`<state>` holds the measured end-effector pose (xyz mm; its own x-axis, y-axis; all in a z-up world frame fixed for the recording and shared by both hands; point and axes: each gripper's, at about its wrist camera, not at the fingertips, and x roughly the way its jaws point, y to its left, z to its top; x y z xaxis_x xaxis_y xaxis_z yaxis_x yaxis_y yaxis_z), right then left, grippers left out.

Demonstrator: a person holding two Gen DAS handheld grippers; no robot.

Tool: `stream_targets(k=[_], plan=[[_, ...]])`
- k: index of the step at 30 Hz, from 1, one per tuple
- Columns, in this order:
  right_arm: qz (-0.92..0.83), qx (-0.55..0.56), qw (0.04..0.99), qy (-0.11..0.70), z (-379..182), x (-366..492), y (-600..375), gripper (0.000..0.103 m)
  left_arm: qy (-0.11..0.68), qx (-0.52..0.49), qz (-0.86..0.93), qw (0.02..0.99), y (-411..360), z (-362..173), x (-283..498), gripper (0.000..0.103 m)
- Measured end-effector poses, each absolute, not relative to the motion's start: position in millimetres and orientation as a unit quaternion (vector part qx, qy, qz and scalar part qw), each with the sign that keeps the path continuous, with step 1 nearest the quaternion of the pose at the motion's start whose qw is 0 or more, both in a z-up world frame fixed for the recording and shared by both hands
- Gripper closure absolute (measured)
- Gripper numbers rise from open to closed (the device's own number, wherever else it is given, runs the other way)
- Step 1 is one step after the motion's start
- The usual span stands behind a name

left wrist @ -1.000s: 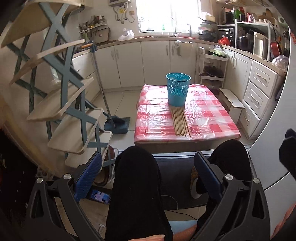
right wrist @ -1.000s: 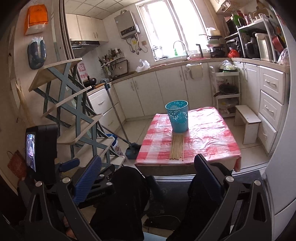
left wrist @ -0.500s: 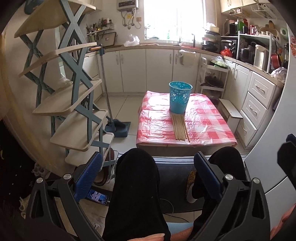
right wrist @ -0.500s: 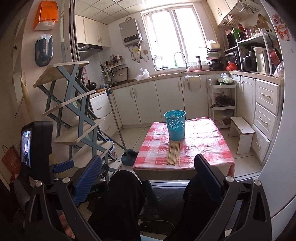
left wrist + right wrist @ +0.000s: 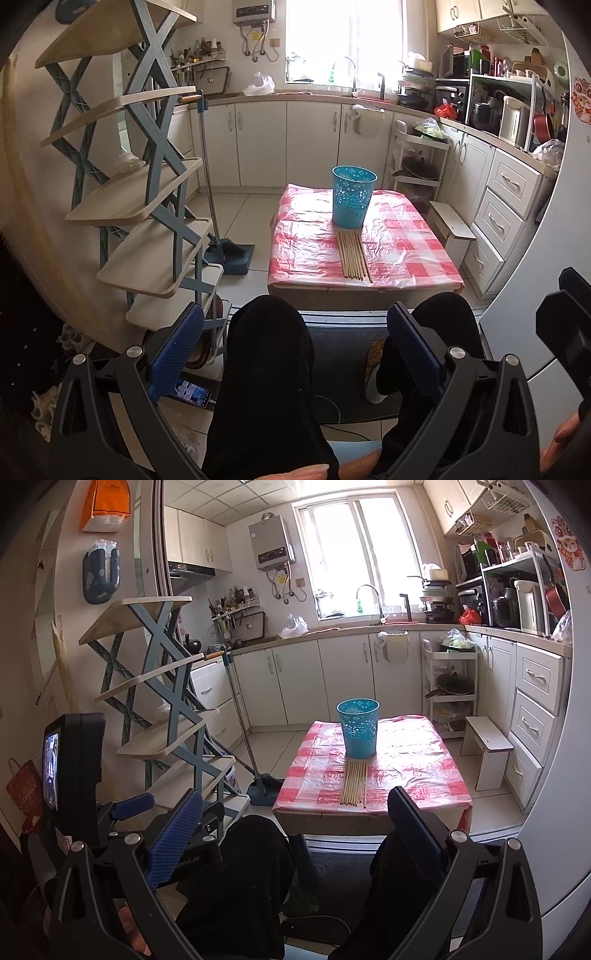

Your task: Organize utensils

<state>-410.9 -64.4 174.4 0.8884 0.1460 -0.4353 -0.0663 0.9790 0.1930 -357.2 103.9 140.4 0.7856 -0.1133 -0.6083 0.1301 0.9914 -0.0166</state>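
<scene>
The chopsticks lie in a flat row on the checked desk, long axis pointing straight away from the person, far ends touching the foot of the blue basket. They sit well ahead of both grippers, above the knees. The left gripper and right gripper both have fingers spread wide, holding nothing; neither is clearly nearer. Against a second ago, both views have tilted up and pulled back slightly.
</scene>
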Motion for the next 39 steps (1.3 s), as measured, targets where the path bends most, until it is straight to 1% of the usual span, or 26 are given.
stream_targets(k=[14, 39], plan=[[0.063, 0.075, 0.967, 0.237, 170.4, -406.2, -56.5, 0.007, 0.323, 0.002, -0.059, 0.944, 109.3, 136.1, -356.5, 0.008], [0.077, 0.083, 0.960, 0.258, 153.0, -381.1, -62.0, 0.007, 0.367, 0.006, -0.059, 0.928, 105.1, 112.6, -321.9, 0.008]])
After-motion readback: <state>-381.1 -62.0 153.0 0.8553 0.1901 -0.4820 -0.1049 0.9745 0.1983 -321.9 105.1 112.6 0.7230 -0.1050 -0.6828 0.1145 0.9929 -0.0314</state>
